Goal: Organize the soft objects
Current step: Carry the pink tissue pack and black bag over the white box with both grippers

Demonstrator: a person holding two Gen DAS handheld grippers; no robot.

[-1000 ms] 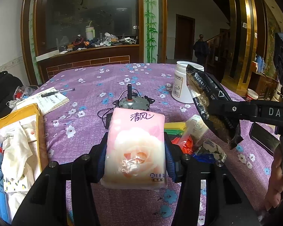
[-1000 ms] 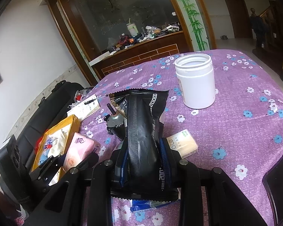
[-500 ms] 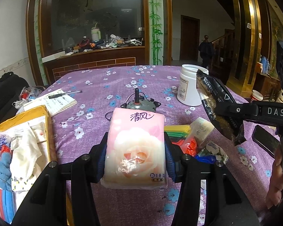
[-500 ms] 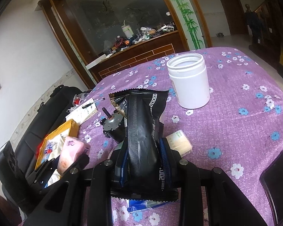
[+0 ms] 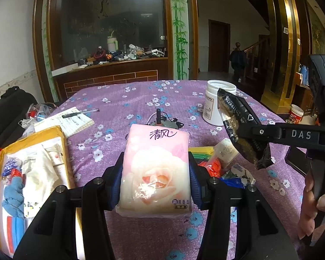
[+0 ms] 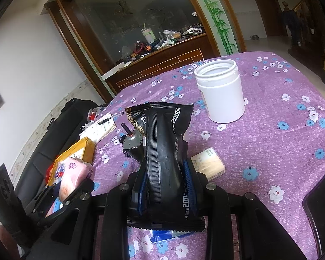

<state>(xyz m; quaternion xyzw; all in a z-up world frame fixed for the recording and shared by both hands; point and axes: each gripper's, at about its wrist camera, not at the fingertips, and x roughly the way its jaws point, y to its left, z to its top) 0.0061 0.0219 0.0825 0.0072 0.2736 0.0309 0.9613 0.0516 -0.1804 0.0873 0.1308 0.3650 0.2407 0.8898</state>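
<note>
Left gripper: clamped on one pink tissue pack, held above the purple tablecloth
Right gripper: pinching one black snack bag, off the table
Jars: one white jar, open
Nearby: one small motor, one yellow bag of soft items at left
Obstructions: loose packets under both loads

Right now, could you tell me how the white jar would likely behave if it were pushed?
The white jar stands upright, lidless and tall, so a high push might tip it. On the tablecloth it would probably drag rather than slide. On its side it would likely roll.
</note>
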